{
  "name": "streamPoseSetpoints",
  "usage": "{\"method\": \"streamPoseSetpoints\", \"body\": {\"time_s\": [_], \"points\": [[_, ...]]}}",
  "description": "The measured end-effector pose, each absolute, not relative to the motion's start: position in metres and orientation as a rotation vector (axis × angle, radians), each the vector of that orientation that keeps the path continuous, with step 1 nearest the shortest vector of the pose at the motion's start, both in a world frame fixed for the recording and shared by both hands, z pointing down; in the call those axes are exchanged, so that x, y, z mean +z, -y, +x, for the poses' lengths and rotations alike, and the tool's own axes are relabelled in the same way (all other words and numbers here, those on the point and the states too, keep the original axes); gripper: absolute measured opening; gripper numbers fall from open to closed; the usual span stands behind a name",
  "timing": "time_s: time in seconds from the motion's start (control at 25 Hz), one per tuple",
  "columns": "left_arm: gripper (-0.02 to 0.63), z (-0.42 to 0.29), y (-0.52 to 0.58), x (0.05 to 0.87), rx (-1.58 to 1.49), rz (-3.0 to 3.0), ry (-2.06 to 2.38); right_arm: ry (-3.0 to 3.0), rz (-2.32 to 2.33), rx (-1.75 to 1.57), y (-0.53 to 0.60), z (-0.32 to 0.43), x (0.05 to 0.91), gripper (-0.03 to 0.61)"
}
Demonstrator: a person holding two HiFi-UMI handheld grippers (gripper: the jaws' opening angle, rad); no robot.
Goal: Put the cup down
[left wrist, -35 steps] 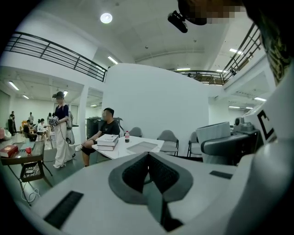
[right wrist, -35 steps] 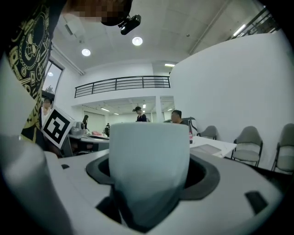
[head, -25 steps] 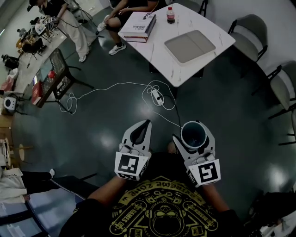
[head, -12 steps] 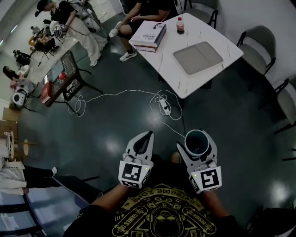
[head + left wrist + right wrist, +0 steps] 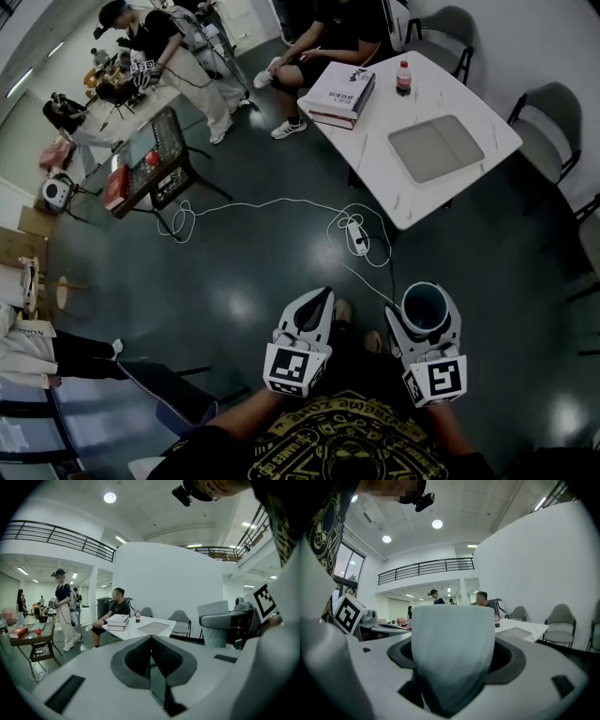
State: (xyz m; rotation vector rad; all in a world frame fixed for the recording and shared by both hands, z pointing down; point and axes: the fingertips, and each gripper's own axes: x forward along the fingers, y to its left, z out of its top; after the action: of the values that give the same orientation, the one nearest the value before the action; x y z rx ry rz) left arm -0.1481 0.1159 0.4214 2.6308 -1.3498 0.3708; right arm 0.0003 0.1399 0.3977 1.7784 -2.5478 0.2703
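A pale cup [image 5: 424,307] with a dark inside stands upright between the jaws of my right gripper [image 5: 422,314], held in the air over the dark floor. In the right gripper view the cup [image 5: 452,651] fills the gap between the jaws, which press on its sides. My left gripper [image 5: 311,314] hangs beside it at the left, jaws together and holding nothing; in the left gripper view its jaws [image 5: 151,660] meet in a thin seam. A white table [image 5: 469,173] stands ahead and slightly right, some way off.
On the table lie a grey tray [image 5: 436,148], a stack of books [image 5: 339,96] and a bottle [image 5: 404,78]. A power strip [image 5: 357,236] with white cable lies on the floor ahead. Chairs [image 5: 544,131] stand at the right. People stand and sit at the back left.
The whole view has shifted: table, cable and people have slid right and down in the picture. Both grippers keep their pose, the cup still in the right one.
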Motion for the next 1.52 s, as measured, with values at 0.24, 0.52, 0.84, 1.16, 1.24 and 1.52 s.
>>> {"method": "streamPoseSetpoints", "body": {"time_s": [0.24, 0.52, 0.84, 1.16, 1.24, 1.52], "points": [[0.002, -0.142, -0.091, 0.419, 0.331, 2.692, 1.261, 2.47, 1.832, 0.251, -0.121, -0.001, 0.397, 0.364], [0.002, -0.144, -0.021, 0.411, 0.309, 2.754, 1.132, 2.354, 1.965, 0.231, -0.077, -0.008, 0.385, 0.364], [0.002, -0.133, 0.036, 0.394, 0.252, 2.814, 1.017, 2.268, 2.062, 0.204, -0.029, -0.008, 0.372, 0.364], [0.002, -0.126, 0.057, 0.397, 0.235, 2.827, 0.905, 2.172, 2.143, 0.216, -0.012, -0.001, 0.371, 0.364], [0.002, -0.127, 0.06, 0.396, 0.233, 2.829, 0.886, 2.158, 2.152, 0.214, -0.009, -0.003, 0.369, 0.365], [0.002, -0.131, 0.069, 0.398, 0.237, 2.838, 0.845, 2.128, 2.17, 0.206, -0.001, -0.008, 0.366, 0.364]]}}
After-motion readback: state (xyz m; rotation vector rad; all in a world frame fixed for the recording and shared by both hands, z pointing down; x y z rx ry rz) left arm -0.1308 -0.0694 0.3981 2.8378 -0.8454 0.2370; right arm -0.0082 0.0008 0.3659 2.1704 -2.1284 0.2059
